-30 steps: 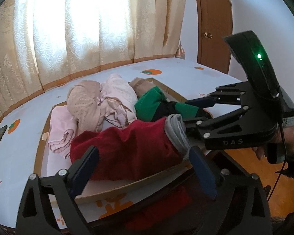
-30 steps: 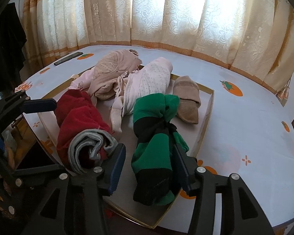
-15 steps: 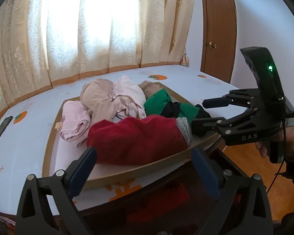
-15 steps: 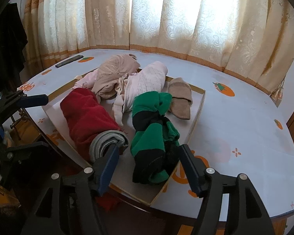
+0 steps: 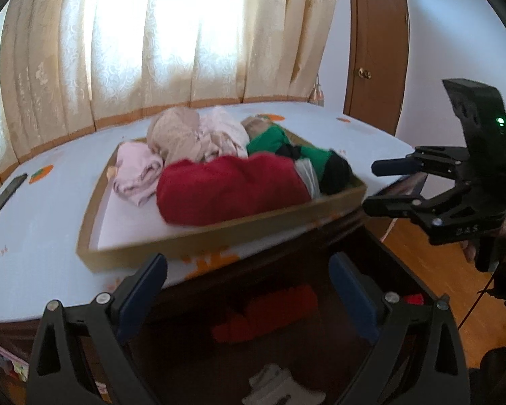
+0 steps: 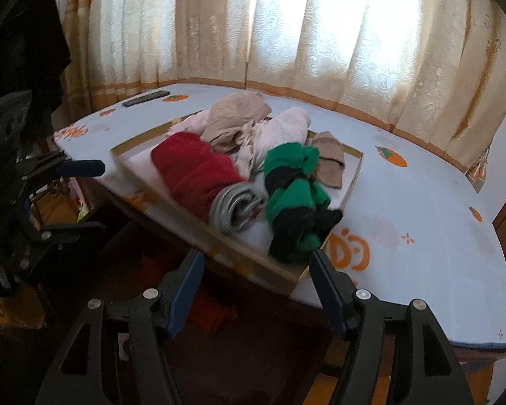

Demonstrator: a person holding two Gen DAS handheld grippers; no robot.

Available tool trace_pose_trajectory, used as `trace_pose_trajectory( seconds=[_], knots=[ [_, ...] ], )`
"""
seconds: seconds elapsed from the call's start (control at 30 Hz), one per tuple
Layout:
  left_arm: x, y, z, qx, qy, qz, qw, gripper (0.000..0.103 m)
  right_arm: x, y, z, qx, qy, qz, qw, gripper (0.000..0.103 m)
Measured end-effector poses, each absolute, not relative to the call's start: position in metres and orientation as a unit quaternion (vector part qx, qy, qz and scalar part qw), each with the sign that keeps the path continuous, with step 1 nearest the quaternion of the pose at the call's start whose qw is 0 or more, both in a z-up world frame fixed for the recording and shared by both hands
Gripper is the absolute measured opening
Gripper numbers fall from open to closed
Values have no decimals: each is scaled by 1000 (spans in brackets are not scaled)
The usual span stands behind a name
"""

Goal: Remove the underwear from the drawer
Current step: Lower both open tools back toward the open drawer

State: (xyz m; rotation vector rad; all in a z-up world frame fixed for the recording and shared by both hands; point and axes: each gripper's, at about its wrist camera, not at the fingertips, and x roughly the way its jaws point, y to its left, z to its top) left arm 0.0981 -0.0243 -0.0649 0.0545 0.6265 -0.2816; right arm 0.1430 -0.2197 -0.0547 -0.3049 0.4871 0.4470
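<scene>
one tray (image 5: 199,239) of six rolled garments (image 5: 226,192); left hand-held gripper (image 5: 249,290) and right hand-held gripper (image 6: 256,287), marked "das", gape empty.

Curtains (image 5: 151,50), door (image 5: 381,50), phone (image 6: 146,98)

Black tongs (image 5: 249,297) with blue pads, silver screws, green light.

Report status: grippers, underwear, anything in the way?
Left gripper open, empty; right gripper open, empty. Red roll and green-black bundle lie in tray on tabletop. Open drawer below, more garments inside. Nothing blocking.
</scene>
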Motion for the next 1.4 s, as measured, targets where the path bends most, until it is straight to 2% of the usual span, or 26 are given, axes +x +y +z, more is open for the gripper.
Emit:
trace_pose_trajectory(
  seconds=[0.33,0.7,1.07,1.4],
  knots=[
    [81,-14,-100,49,362,-128,922,98,112,-203,-91,-188,264,261,910,67],
    [80,3,-136,58,413,-108,902,98,115,-162,-148,-228,334,323,856,67],
    [87,1,-140,90,425,-118,893,98,140,-143,-187,-219,417,367,802,67],
    [92,-11,-139,119,430,-138,884,98,153,-125,-205,-230,457,378,771,67]
  ],
)
